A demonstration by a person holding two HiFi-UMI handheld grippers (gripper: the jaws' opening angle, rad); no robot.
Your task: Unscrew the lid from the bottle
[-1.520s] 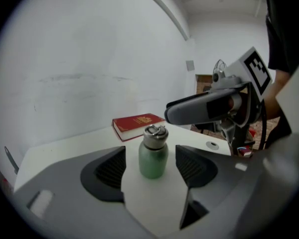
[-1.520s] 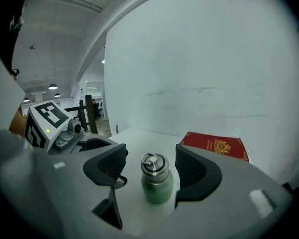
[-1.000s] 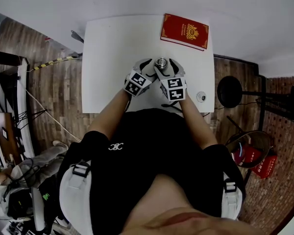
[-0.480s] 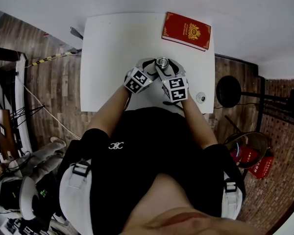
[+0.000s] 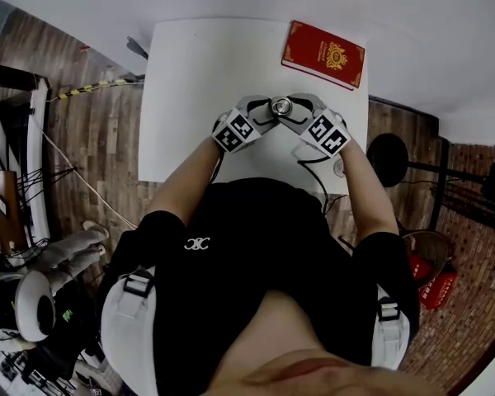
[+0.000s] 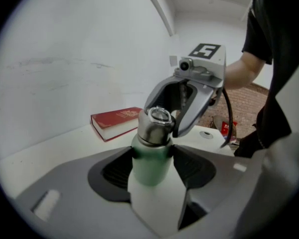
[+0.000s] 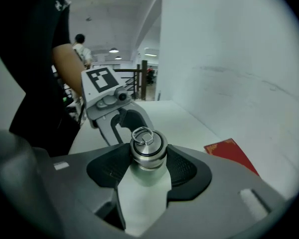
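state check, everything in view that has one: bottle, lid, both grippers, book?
bottle: upright, capped.
lid: still on the bottle.
left gripper: jaws have just been closing, shut on the bottle body.
right gripper: jaws have just been closing, shut on the lid.
book: closed, lying flat.

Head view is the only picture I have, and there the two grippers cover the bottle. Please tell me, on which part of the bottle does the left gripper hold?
Observer: The left gripper has just been closing. Its pads press the green body of the bottle, below the lid.
Operator: And the right gripper?
Observer: The right gripper has just been closing too. Its pads press the sides of the metal lid.
Operator: Is the lid off?
Observer: No. It sits on the bottle's neck, with a wire ring on its top.
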